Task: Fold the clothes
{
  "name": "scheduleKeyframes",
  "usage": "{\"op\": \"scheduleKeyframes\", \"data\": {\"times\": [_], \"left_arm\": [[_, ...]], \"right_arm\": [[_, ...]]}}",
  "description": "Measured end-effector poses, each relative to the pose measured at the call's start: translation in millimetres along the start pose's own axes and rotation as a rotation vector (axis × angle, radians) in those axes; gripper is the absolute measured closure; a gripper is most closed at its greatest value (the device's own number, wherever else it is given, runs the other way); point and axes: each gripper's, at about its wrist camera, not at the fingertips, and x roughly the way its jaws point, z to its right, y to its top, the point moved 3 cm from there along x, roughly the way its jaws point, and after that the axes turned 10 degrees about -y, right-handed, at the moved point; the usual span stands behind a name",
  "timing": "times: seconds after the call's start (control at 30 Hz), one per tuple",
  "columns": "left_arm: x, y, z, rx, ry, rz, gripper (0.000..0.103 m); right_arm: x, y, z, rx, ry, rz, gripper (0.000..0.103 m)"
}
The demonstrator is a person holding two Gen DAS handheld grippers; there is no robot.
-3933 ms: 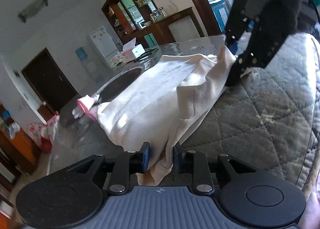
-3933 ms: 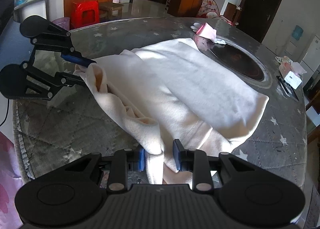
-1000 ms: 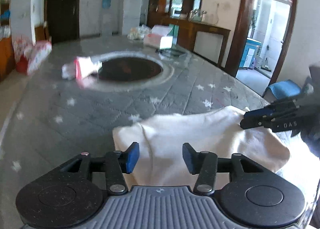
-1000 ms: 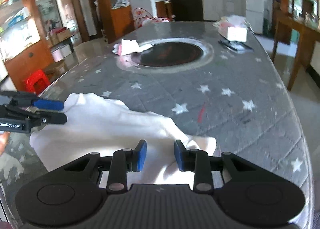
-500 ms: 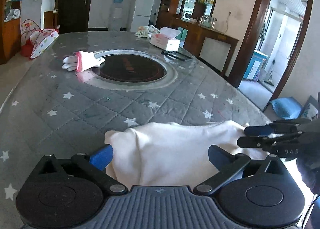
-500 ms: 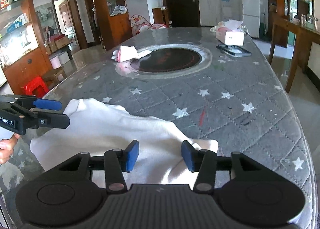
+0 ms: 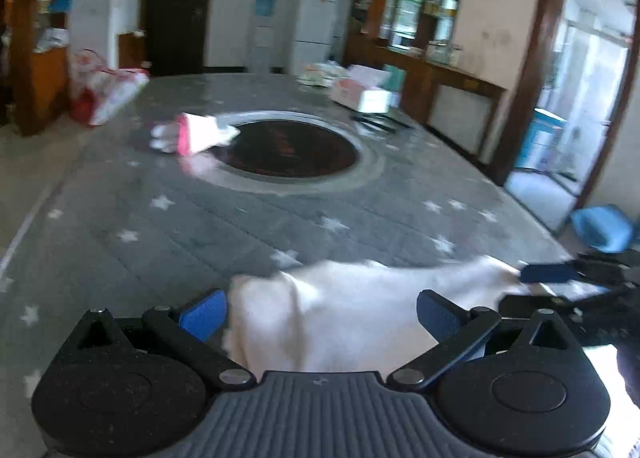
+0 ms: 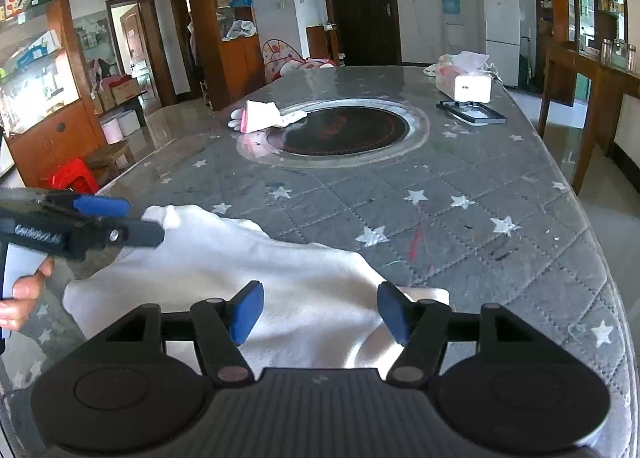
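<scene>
Under both grippers, grey star-print table [image 8: 460, 218]; cream folded garment [image 8: 280, 278] lies on its near edge, spanning between them. Right gripper [image 8: 320, 312] spread wide over garment, gripping nothing. Left gripper [image 7: 320, 316] likewise spread, empty. Pink-white glove [image 8: 260, 118] far ahead.

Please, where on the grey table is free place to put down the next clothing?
Free: the quilted star-patterned grey tabletop between the folded cream-white garment and the round dark inset plate, and its right side toward the edge. Crowded: the far end, with the white-and-pink glove, white tissue box and flat black tray.
</scene>
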Motion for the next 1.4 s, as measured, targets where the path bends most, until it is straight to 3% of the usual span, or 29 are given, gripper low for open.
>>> {"op": "scheduleKeyframes", "data": {"times": [0.23, 0.33, 0.57, 0.7, 1.1, 1.4], "left_arm": [[22, 2, -14, -0.048, 0.065, -0.056, 0.0], [24, 3, -12, -0.041, 0.053, -0.056, 0.0], [45, 4, -12, -0.059, 0.091, -0.119, 0.0], [48, 2, -16, -0.093, 0.068, -0.13, 0.0], [40, 1, -17, -0.163, 0.029, -0.123, 0.0], [39, -3, -16, -0.128, 0.012, -0.122, 0.0]], "right_arm": [[8, 2, 0, 0.014, -0.012, -0.022, 0.035], [6, 10, -2, 0.02, -0.024, -0.002, 0.021], [32, 22, -4, 0.013, -0.115, -0.06, 0.02], [42, 22, -1, 0.027, -0.122, -0.095, 0.02], [1, 15, -4, 0.034, -0.091, -0.006, 0.017], [-12, 13, -7, 0.044, -0.087, 0.023, 0.017]]}}
